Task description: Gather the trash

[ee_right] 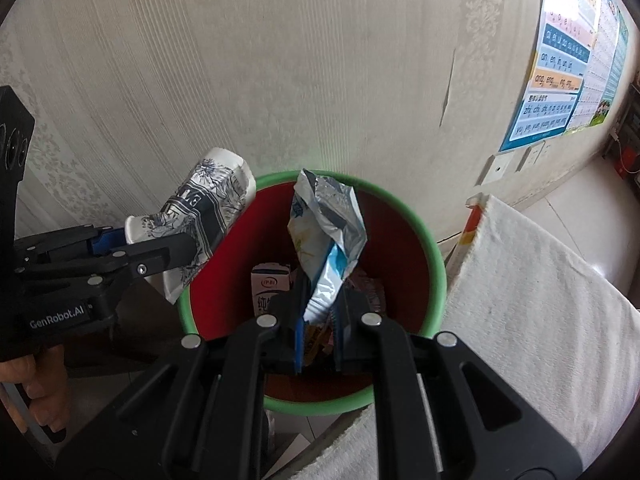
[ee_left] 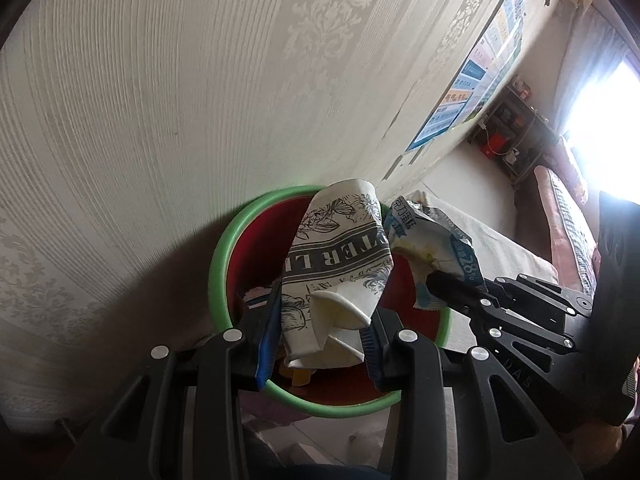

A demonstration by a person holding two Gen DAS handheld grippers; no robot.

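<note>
A crushed paper cup [ee_left: 338, 264] with a dark floral print is pinched in my left gripper [ee_left: 320, 320], which is shut on it over the red bin with a green rim [ee_left: 218, 256]. From the right wrist view the same cup [ee_right: 208, 216] hangs over the bin's left rim [ee_right: 436, 264]. My right gripper [ee_right: 320, 308] is shut on a crumpled silver and blue snack wrapper [ee_right: 328, 236], held above the bin's mouth. That wrapper [ee_left: 432, 240] appears beside the cup in the left wrist view. Inside the bin lie a milk carton [ee_right: 270, 288] and other scraps.
The bin stands against a pale patterned wall [ee_right: 280, 60] with a colourful poster [ee_right: 560, 64]. A white cloth-covered surface [ee_right: 540, 300] is right of the bin. A person's hand [ee_right: 36, 392] holds the left gripper's handle. Shelves and a bright window [ee_left: 600, 100] are far right.
</note>
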